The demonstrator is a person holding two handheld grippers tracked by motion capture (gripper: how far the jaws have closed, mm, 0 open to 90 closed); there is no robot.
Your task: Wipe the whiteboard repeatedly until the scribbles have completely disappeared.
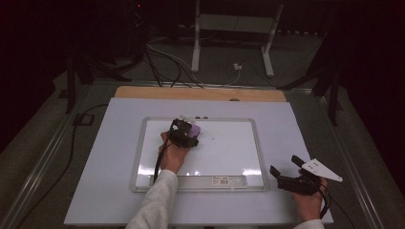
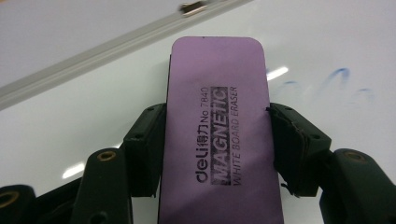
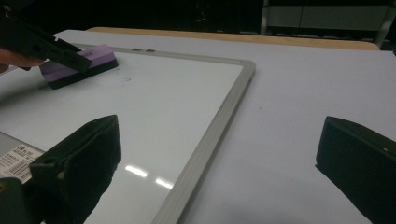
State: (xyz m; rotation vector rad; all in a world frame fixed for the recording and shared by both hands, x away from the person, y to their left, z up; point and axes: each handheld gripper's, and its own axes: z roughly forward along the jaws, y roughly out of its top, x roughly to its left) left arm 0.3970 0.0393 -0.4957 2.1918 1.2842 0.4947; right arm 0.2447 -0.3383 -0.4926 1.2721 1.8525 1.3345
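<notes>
A purple magnetic whiteboard eraser (image 2: 217,121) lies flat on the whiteboard (image 1: 224,152), and my left gripper (image 2: 217,140) is shut on its two long sides. Seen from above, that gripper (image 1: 187,133) and the eraser (image 1: 195,129) are near the board's upper left. Faint blue marker traces (image 2: 336,79) remain on the board just right of the eraser. My right gripper (image 1: 284,168) rests off the board at the table's front right, jaws wide open with nothing between them. In the right gripper view the eraser (image 3: 81,67) and the left gripper's jaw show at far left.
The whiteboard's grey frame (image 3: 210,135) runs between the board and the pale table top (image 1: 286,124). A wooden strip (image 1: 200,93) edges the table's far side. Cables (image 1: 167,67) and a white stand (image 1: 234,28) sit on the floor beyond.
</notes>
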